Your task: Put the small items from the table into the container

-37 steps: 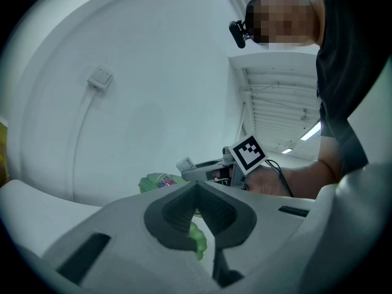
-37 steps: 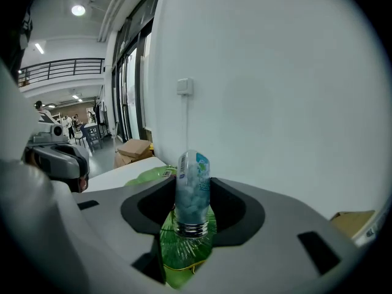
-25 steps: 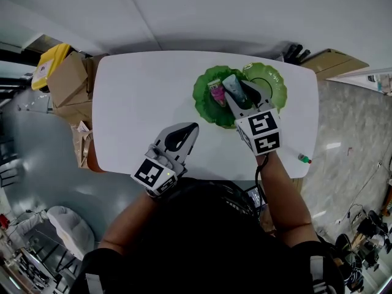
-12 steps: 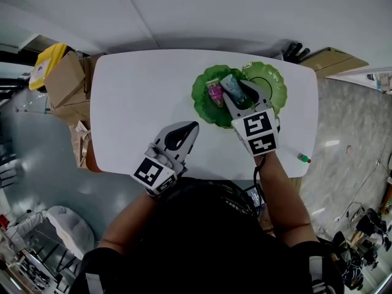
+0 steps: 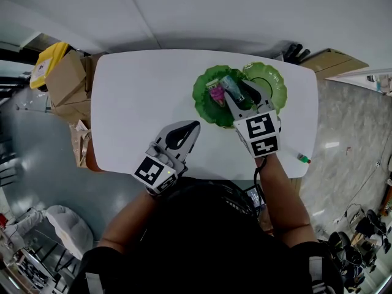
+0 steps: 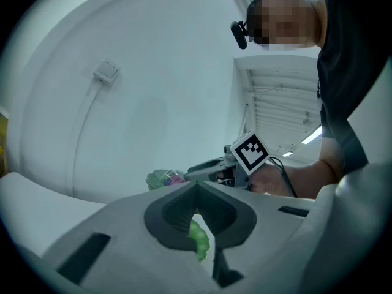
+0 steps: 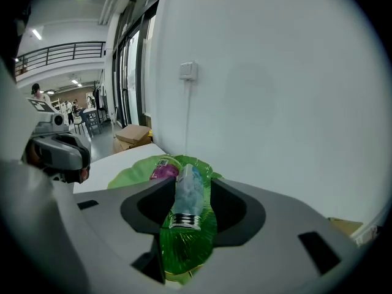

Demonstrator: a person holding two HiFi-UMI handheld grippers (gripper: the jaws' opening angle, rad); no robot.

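Note:
A pale blue tube (image 5: pixel 231 85) with a threaded neck is clamped in my right gripper (image 5: pixel 241 91), just above the dark green bowl (image 5: pixel 205 106). Seen from the right gripper view, the tube (image 7: pixel 186 192) lies between both jaws of my right gripper (image 7: pixel 184 212), over the bowl (image 7: pixel 136 174). A pink packet (image 5: pixel 215 93) lies inside the bowl, and the pink packet (image 7: pixel 163 172) shows beyond the tube. My left gripper (image 5: pixel 193 127) hovers near the table's front edge, shut and empty. Its jaws meet in the left gripper view (image 6: pixel 196 187).
A second, lighter green plate (image 5: pixel 273 78) touches the bowl on its right. A small green and red item (image 5: pixel 304 158) lies by the table's right edge. Cardboard boxes (image 5: pixel 68 81) and a yellow object stand off the left end. The white table (image 5: pixel 141 97) is bare at left.
My right gripper has stayed over the bowl with the tube, shifting only slightly. The left gripper has not moved.

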